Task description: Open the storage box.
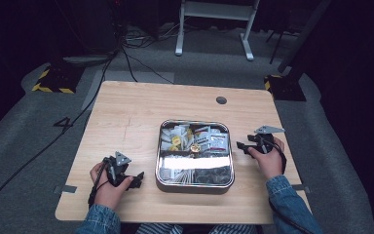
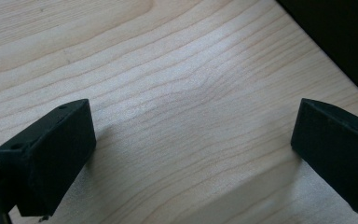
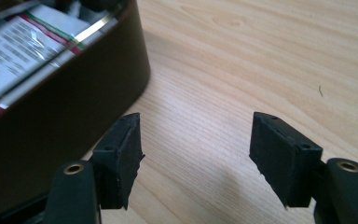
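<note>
A: Starting at the left of the high view, we see the left gripper [image 1: 137, 179], a black two-jaw tool with a grey three-cornered plate on top, held in the person's left hand [image 1: 108, 187] at about eight o'clock on the pale rectangular wooden table [image 1: 126, 112]. A blue denim sleeve [image 1: 97, 222] covers that forearm.

B: And its jaws? In the left gripper view we find them spread wide over bare wood grain, with nothing between them. They close on nothing.

A: Agreed. Moving toward the middle, we come to the square shiny metal tin with rounded corners [image 1: 158, 161], sitting near the table's centre, slightly toward six o'clock. It is split into compartments; the far one holds white and yellow paper sachets [image 1: 177, 136], the near one paler and darker packets that we cannot tell apart clearly.

B: The left gripper lies just beside the tin's near left corner, apart from it, not touching.

A: Then at the right, around four o'clock, we see the right gripper [image 1: 240, 145] in the person's right hand [image 1: 269, 158], pointing toward the tin's right wall.

B: In the right gripper view its jaws also stand well apart and empty over the wood, with the tin's dark wall [image 3: 65, 107] close at ten o'clock, and a printed white sachet with red and green stripes [image 3: 18, 51] visible inside.
</note>
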Motion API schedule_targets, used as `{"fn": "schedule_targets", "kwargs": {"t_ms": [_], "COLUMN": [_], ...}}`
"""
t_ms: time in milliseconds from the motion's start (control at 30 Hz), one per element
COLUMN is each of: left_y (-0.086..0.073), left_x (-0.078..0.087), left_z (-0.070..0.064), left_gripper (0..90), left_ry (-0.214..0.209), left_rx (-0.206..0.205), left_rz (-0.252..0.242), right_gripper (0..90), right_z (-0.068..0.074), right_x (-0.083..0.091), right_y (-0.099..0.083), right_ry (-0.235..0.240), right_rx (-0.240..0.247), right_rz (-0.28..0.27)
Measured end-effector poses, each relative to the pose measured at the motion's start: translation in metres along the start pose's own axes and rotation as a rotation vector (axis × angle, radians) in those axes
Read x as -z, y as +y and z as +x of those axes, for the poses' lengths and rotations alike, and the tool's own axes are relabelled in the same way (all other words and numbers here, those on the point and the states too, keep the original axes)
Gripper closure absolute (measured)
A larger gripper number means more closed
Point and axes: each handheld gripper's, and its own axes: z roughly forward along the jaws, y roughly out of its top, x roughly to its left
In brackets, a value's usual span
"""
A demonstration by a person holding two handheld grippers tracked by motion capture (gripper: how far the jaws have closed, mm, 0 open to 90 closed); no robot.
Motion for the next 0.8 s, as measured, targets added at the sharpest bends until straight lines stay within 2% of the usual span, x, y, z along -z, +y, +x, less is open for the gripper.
{"fn": "schedule_targets", "kwargs": {"t_ms": [133, 333, 433, 800], "left_y": [0.000, 0.000, 0.000, 0.001], "left_x": [0.000, 0.000, 0.000, 0.000], "left_z": [0.000, 0.000, 0.000, 0.001], "left_gripper": [0.1, 0.1, 0.1, 0.1], "left_ry": [0.000, 0.000, 0.000, -0.011], "left_rx": [0.001, 0.000, 0.000, -0.010], "left_rz": [0.000, 0.000, 0.000, 0.002], "right_gripper": [38.3, 41.2, 41.8, 41.2], "right_z": [0.003, 0.012, 0.018, 0.053], "right_x": [0.006, 0.024, 0.030, 0.039], "right_y": [0.005, 0.020, 0.026, 0.046], "right_ry": [0.012, 0.058, 0.082, 0.203], "right_rx": [-0.004, -0.006, 0.005, 0.072], "right_rz": [-0.025, -0.080, -0.090, -0.133]}}
